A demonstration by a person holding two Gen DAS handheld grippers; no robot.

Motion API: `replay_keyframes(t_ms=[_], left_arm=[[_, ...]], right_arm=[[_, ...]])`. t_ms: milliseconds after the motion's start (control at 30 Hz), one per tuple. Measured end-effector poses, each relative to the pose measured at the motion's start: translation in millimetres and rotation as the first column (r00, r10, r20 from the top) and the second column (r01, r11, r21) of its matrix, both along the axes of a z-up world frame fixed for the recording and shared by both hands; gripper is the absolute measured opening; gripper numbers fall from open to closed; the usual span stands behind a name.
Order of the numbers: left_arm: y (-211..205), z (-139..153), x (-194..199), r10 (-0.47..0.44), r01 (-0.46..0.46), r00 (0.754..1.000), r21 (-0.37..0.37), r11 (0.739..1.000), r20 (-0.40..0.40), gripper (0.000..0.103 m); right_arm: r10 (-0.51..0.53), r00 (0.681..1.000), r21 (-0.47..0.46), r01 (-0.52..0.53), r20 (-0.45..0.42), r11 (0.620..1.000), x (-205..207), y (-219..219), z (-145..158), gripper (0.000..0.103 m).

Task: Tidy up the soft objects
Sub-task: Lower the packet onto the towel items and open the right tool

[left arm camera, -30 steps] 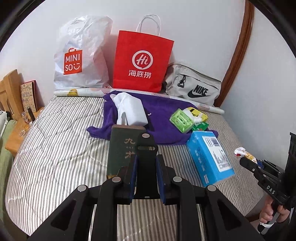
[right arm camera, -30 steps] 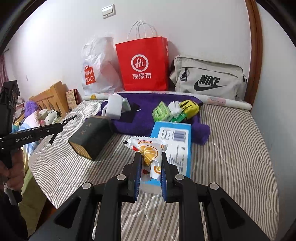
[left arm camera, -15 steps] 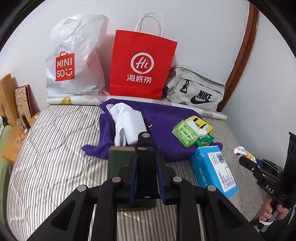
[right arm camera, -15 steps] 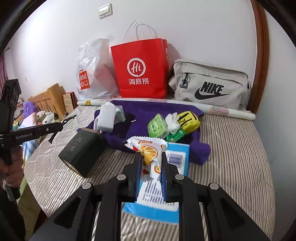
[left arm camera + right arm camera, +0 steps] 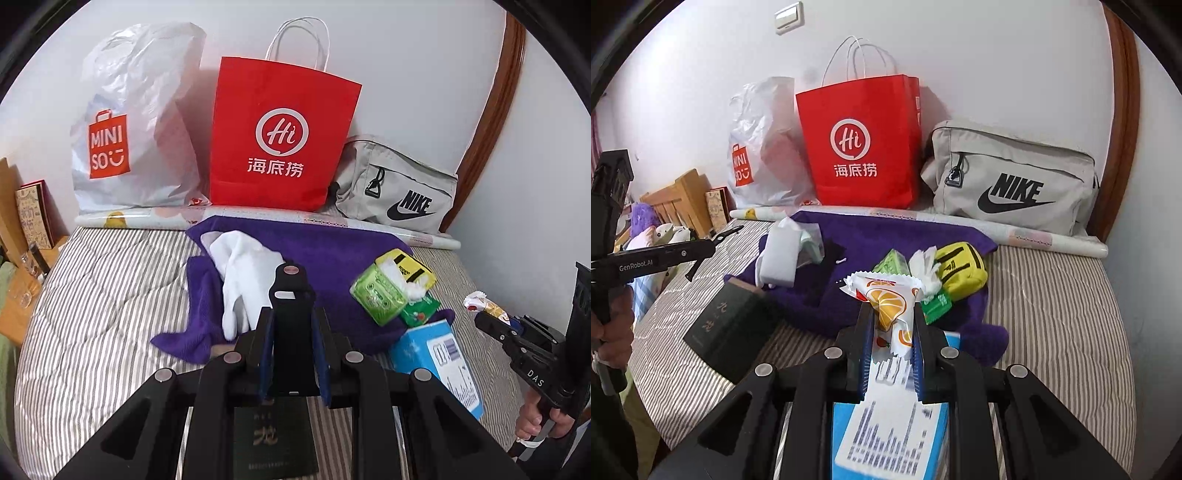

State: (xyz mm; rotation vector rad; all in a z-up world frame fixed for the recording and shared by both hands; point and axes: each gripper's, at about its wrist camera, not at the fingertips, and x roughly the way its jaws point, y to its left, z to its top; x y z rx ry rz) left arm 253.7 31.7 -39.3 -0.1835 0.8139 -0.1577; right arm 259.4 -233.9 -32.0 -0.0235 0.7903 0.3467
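My left gripper is shut on a flat black clip-like piece that sticks up between its blue pads. Beyond it, a purple towel lies on the striped bed, carrying white gloves, a green tissue pack and a yellow pouch. My right gripper is shut on a white snack packet with an orange slice print, held above a blue box. That packet also shows at the far right of the left wrist view.
A Miniso plastic bag, a red paper bag and a grey Nike bag stand along the wall behind a paper roll. A dark green book lies near the bed's front. A wooden headboard is at the left.
Both grippers have moved forward towards the bags, still holding their things. The dark book now lies under the left gripper and the blue box under the right one.
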Motion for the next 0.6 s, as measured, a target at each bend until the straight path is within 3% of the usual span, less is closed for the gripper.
replay_keyframes(t_ms=[600], left_arm=[[-22.8, -24.7, 89.8, -0.060, 0.060, 0.995, -0.002, 0.998, -0.084, 0.020]], right_arm=[[0.039, 0.999, -0.028, -0.040, -0.030, 0.999, 84.0, 4.1, -17.7, 0.019]])
